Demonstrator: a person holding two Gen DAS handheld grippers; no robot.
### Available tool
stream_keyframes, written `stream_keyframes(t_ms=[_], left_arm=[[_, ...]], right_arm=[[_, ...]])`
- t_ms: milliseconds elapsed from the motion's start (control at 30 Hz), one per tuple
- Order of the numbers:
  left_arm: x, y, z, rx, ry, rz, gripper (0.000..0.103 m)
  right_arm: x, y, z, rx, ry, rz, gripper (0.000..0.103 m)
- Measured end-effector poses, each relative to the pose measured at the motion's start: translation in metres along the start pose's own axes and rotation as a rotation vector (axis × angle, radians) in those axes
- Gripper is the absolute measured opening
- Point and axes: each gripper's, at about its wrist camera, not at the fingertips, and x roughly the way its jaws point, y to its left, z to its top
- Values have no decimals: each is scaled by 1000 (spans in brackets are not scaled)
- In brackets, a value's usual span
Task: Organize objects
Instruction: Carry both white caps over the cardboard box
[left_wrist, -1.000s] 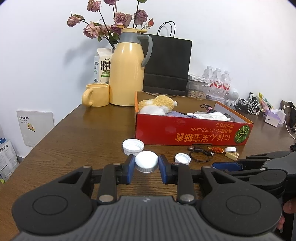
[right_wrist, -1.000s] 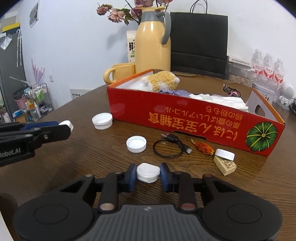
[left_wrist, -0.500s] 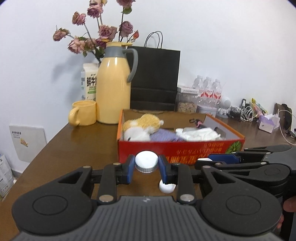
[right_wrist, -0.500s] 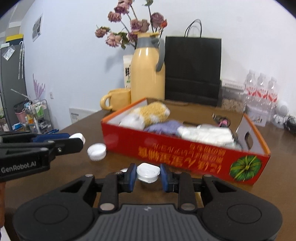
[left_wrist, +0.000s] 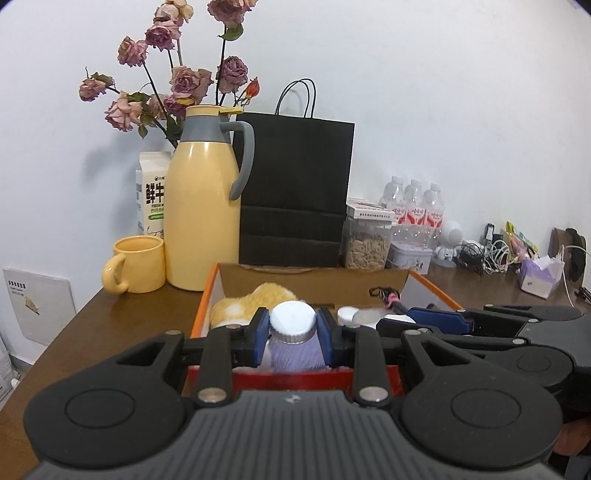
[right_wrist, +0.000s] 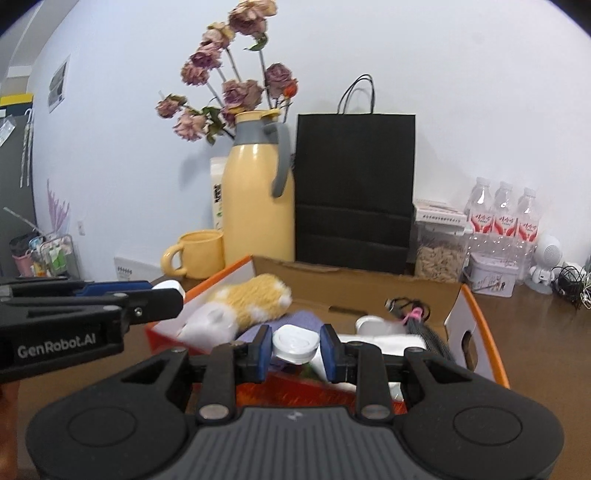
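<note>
My left gripper (left_wrist: 293, 334) is shut on a round white ribbed bottle cap (left_wrist: 293, 322), held in the air over the near edge of the red cardboard box (left_wrist: 291, 380). My right gripper (right_wrist: 296, 352) is shut on a flatter white cap (right_wrist: 295, 344), also above the box's (right_wrist: 491, 350) near side. Inside the box lie a yellow and white plush toy (right_wrist: 255, 299), a purple cloth (left_wrist: 293, 356), white folded items (right_wrist: 384, 341) and a black cable with a pink tie (right_wrist: 412, 312). Each gripper shows in the other's view, the left (right_wrist: 168, 291) and the right (left_wrist: 406, 317).
Behind the box stand a yellow thermos jug (left_wrist: 201, 206), a yellow mug (left_wrist: 135, 264), a milk carton (left_wrist: 151, 195), dried roses (left_wrist: 177, 81) and a black paper bag (left_wrist: 295, 192). Water bottles (left_wrist: 413, 206), a jar (left_wrist: 367, 245), a tin and cables crowd the back right of the brown table (left_wrist: 110, 325).
Both grippers have risen off the table with their caps and moved forward over the box's near edge. The loose caps and cable on the table have dropped out of view.
</note>
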Motion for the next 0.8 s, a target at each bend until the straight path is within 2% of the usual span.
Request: stream_keyframes(t_ms=[267, 533, 800], left_arm=[[46, -10, 14, -29, 3, 19, 28], [96, -16, 14, -18, 35, 42, 28], [99, -8, 7, -22, 41, 46, 28]], right_arm=[[38, -23, 15, 20, -19, -41, 27], [68, -43, 7, 48, 1, -64, 27], [77, -48, 0, 52, 26, -78, 27]])
